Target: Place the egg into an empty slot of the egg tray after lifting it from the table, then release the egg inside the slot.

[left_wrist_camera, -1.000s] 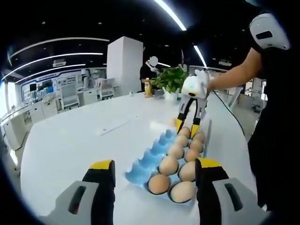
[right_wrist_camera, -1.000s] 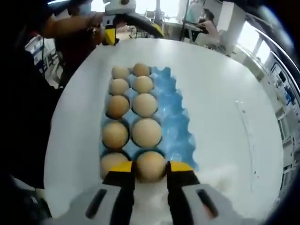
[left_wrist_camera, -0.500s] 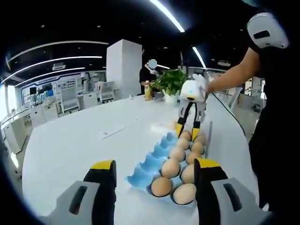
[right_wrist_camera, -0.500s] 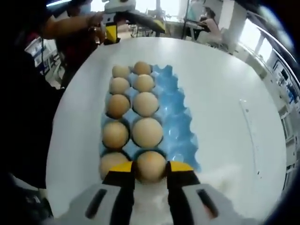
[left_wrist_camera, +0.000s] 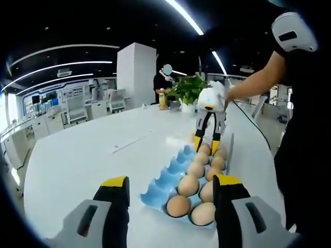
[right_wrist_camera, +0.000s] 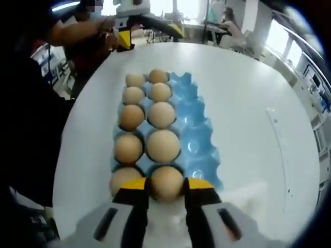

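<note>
While pinched, egg (right_wrist_camera: 166,182) tan, smooth

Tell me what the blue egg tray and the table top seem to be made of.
The egg tray looks like thin moulded plastic: saturated blue, with small bright glints on its empty cups, though dyed pulp cannot be ruled out. The table top looks like a smooth white laminate or painted board with a satin finish, showing soft, diffuse reflections and no grain.
</note>
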